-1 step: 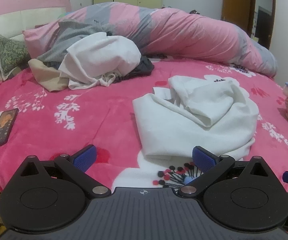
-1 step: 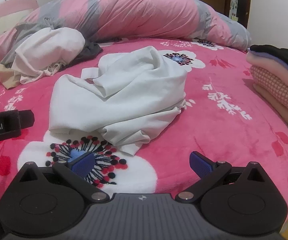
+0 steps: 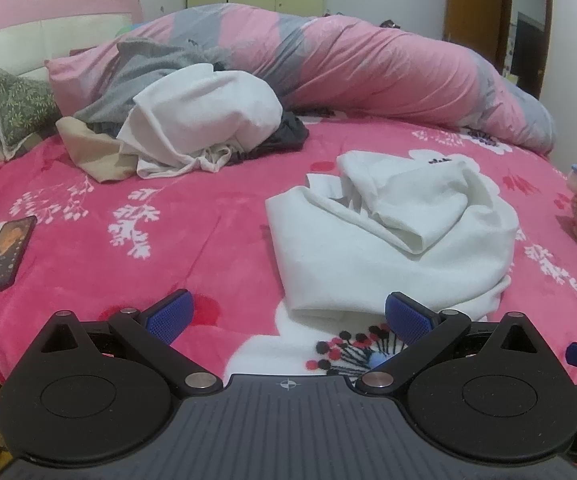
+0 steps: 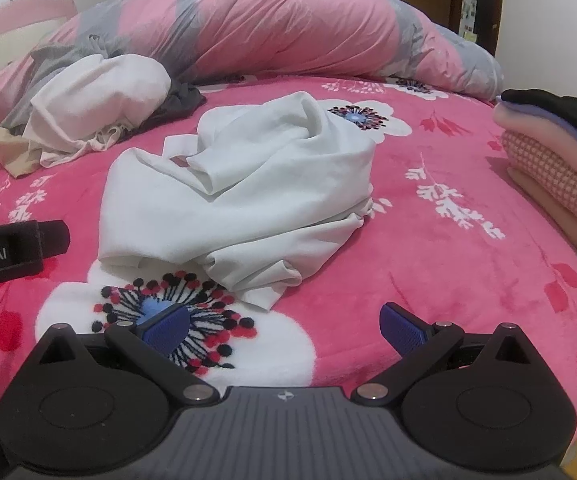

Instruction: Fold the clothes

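A crumpled white garment lies in a loose heap on the pink flowered blanket. My left gripper hovers open just before its near left edge, and its right blue pad is close to the cloth's hem. Seen from the right wrist, the same garment is ahead and slightly left. My right gripper is open over the blanket's flower print, a little short of the garment's near corner. Neither gripper holds anything. The left gripper's black body shows at the left edge of the right wrist view.
A pile of unfolded clothes sits at the back left against a rolled pink and grey duvet. A phone lies at the bed's left. A stack of folded clothes stands at the right. A green pillow leans on the headboard.
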Demonstrator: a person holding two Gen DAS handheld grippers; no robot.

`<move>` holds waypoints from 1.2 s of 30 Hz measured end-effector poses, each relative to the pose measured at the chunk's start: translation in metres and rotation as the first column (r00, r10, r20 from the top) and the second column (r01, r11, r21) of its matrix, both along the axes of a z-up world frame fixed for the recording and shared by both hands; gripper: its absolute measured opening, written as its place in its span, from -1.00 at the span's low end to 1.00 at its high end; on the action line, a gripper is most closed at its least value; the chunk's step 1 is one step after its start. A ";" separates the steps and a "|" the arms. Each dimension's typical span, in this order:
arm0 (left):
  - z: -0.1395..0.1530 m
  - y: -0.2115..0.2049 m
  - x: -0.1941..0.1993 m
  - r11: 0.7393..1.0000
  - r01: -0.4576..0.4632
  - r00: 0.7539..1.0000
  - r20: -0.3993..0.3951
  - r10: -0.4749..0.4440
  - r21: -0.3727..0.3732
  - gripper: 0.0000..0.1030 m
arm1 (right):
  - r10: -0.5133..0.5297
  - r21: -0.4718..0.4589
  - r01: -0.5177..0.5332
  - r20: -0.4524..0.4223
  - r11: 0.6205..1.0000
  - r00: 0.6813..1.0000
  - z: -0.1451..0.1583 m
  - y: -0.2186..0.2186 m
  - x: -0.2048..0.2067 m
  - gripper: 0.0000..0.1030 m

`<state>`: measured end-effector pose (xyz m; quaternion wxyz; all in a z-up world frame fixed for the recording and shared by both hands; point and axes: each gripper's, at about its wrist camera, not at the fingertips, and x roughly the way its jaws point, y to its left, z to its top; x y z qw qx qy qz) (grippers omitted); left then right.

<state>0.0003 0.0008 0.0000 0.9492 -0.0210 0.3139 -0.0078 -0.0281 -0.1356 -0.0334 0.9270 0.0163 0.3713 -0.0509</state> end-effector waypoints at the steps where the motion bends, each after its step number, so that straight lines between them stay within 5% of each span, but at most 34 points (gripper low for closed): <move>1: 0.000 0.001 0.000 1.000 0.001 1.000 -0.001 -0.001 -0.002 1.00 | 0.000 0.001 0.000 -0.001 1.000 1.000 0.000 0.001 0.000 1.00; 26: -0.014 0.016 0.000 0.998 -0.003 0.999 -0.044 0.000 -0.057 1.00 | -0.034 -0.003 0.034 -0.010 0.999 0.999 -0.002 0.003 -0.003 1.00; 36: -0.016 0.009 0.001 1.000 0.008 0.999 -0.044 -0.009 -0.015 1.00 | -0.037 -0.001 0.037 -0.019 0.999 0.999 -0.003 0.002 -0.001 1.00</move>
